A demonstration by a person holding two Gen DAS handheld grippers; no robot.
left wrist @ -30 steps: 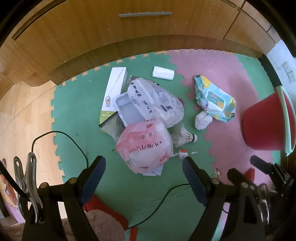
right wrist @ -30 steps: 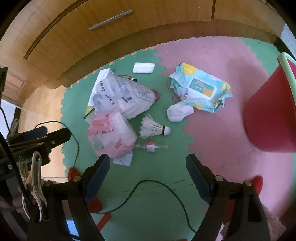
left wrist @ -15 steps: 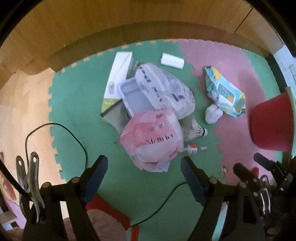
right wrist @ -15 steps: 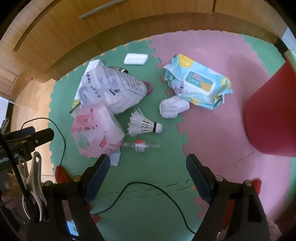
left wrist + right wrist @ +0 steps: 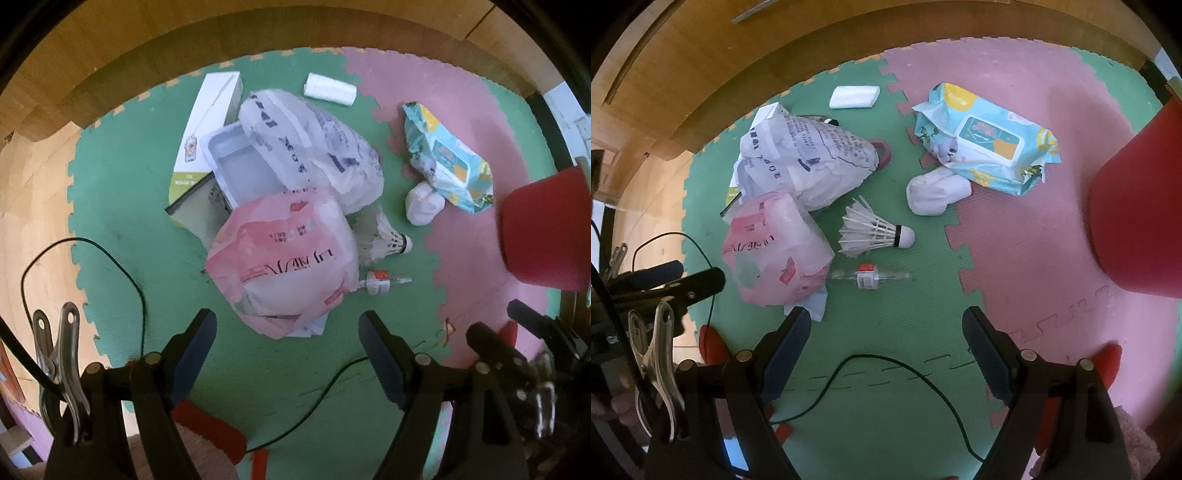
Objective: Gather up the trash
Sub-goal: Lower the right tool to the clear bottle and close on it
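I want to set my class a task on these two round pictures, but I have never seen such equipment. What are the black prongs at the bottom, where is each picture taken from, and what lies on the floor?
A person holds a two-finger gripper in each hand; a fisheye camera on each looks down along its fingers. One picture shows the left gripper, the other the right gripper. Both stand open and hold nothing. On the foam mat lie a pink bag, a white printed bag, a shuttlecock, a small clear tube, a wipes pack and a white box. A red bucket stands at the right.
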